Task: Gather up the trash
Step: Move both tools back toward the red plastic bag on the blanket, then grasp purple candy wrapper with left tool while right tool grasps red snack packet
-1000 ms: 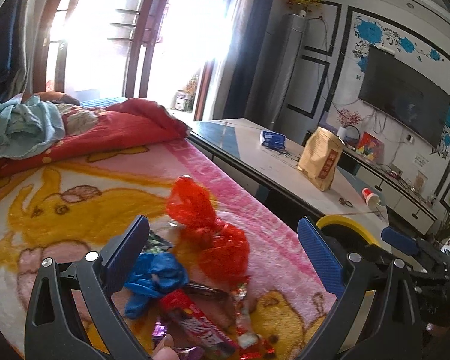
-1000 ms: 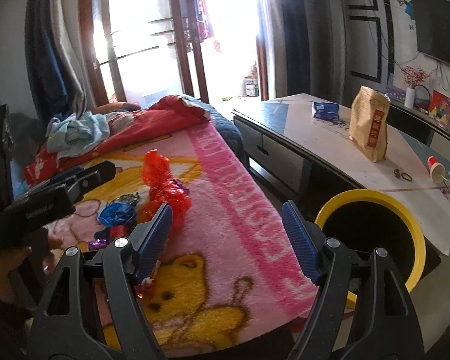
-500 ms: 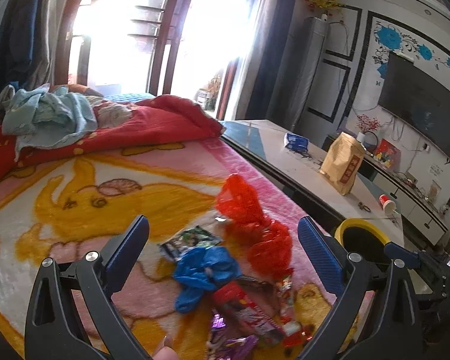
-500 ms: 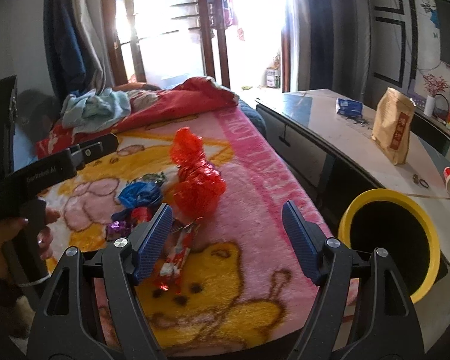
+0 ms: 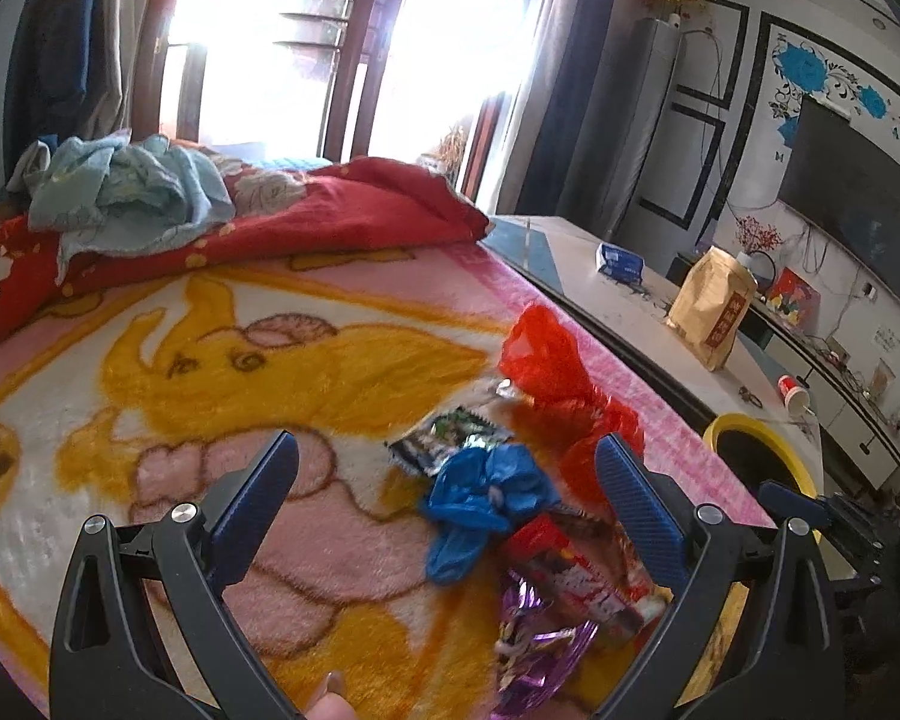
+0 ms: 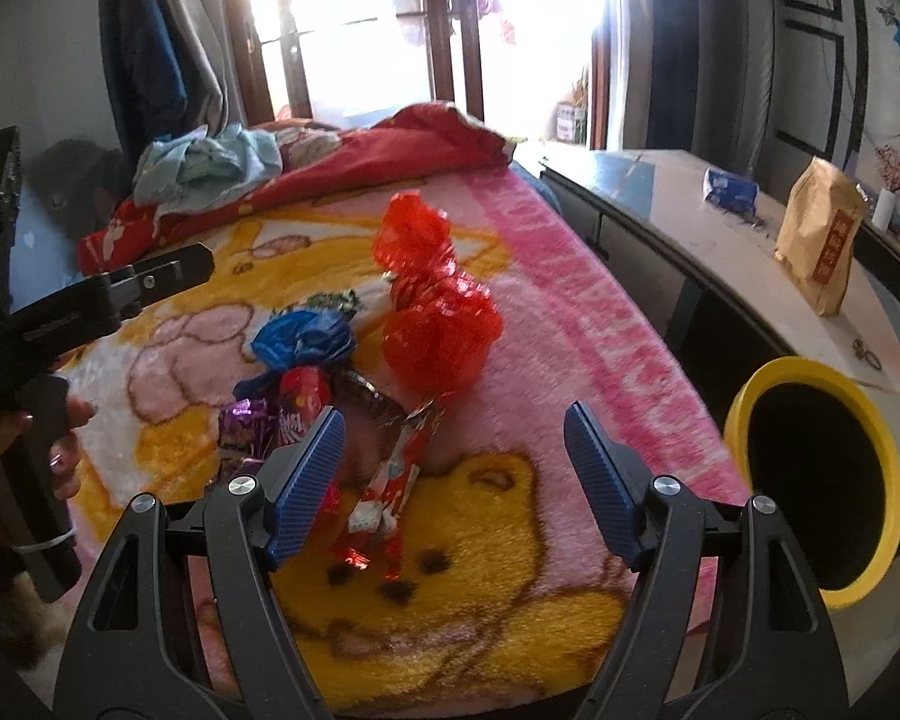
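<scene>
Trash lies in a heap on a pink and yellow cartoon blanket [image 6: 570, 312]: a crumpled red plastic bag [image 6: 432, 312] [image 5: 546, 360], a blue plastic bag [image 6: 303, 336] [image 5: 486, 492], a red snack wrapper [image 6: 303, 390] [image 5: 570, 564], a purple foil wrapper [image 6: 243, 426] [image 5: 534, 648], a green-black packet [image 5: 450, 438] and a long red-white wrapper [image 6: 396, 474]. My right gripper [image 6: 453, 456] is open above the blanket, just short of the heap. My left gripper [image 5: 447, 480] is open too, hovering over the blue bag and wrappers, empty. A yellow-rimmed bin [image 6: 822, 480] [image 5: 756, 450] stands right of the bed.
A red quilt [image 5: 330, 222] and light blue clothes [image 5: 126, 192] lie at the bed's far end. A long low table [image 6: 720, 228] beside the bed carries a tan paper bag [image 6: 819, 240], a blue packet [image 6: 729, 189] and a small red-white cup [image 5: 795, 390]. A hand [image 6: 6, 450] holds the left gripper.
Both grippers have come lower and closer to the trash heap. In the left wrist view the heap has slid right; in the right wrist view it looms larger. Jaws unchanged.
</scene>
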Action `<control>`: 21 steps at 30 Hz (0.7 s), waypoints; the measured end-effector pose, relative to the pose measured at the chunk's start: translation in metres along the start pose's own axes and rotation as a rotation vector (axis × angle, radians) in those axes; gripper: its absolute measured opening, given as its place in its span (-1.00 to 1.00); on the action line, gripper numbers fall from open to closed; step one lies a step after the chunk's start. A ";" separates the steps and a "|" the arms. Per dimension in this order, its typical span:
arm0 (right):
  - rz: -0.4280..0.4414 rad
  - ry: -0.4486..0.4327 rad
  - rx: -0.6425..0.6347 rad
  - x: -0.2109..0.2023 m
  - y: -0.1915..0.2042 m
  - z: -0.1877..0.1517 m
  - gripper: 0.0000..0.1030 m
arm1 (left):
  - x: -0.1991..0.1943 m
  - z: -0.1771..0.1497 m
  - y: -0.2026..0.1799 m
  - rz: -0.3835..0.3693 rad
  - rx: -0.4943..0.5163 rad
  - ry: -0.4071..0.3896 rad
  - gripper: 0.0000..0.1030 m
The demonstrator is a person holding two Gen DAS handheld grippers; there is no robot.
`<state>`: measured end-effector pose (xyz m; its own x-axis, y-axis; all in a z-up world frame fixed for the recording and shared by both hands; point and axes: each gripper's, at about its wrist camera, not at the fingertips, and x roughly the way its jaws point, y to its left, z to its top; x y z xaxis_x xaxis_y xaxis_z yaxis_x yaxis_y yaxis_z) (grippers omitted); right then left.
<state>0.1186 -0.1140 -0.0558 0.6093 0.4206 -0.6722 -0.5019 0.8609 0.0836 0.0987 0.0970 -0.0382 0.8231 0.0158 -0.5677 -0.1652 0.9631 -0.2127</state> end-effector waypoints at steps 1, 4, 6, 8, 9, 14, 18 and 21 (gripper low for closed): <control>0.009 0.015 -0.005 0.005 0.002 -0.001 0.30 | 0.000 -0.002 0.001 -0.002 0.002 0.007 0.87; 0.019 0.045 -0.001 0.014 0.003 -0.003 0.30 | 0.002 -0.008 0.006 -0.010 0.012 0.029 0.87; 0.028 0.070 0.010 0.022 0.002 -0.004 0.27 | 0.002 -0.013 0.008 -0.019 0.021 0.049 0.86; 0.043 0.102 0.028 0.031 0.000 -0.006 0.21 | 0.002 -0.017 0.009 -0.025 0.026 0.063 0.85; 0.049 0.111 0.034 0.033 -0.001 -0.007 0.16 | 0.002 -0.020 0.010 -0.033 0.024 0.074 0.85; 0.083 0.163 0.060 0.049 -0.001 -0.010 0.12 | 0.010 -0.032 0.014 -0.080 -0.001 0.148 0.54; 0.097 0.184 0.056 0.056 0.001 -0.012 -0.03 | 0.018 -0.046 0.011 -0.134 -0.019 0.210 0.36; 0.097 0.206 0.043 0.060 0.003 -0.016 -0.27 | 0.023 -0.054 0.005 -0.172 -0.004 0.242 0.33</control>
<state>0.1439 -0.0908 -0.1074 0.4187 0.4384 -0.7953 -0.5232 0.8323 0.1833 0.0872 0.0876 -0.0951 0.6860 -0.2123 -0.6959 -0.0374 0.9449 -0.3252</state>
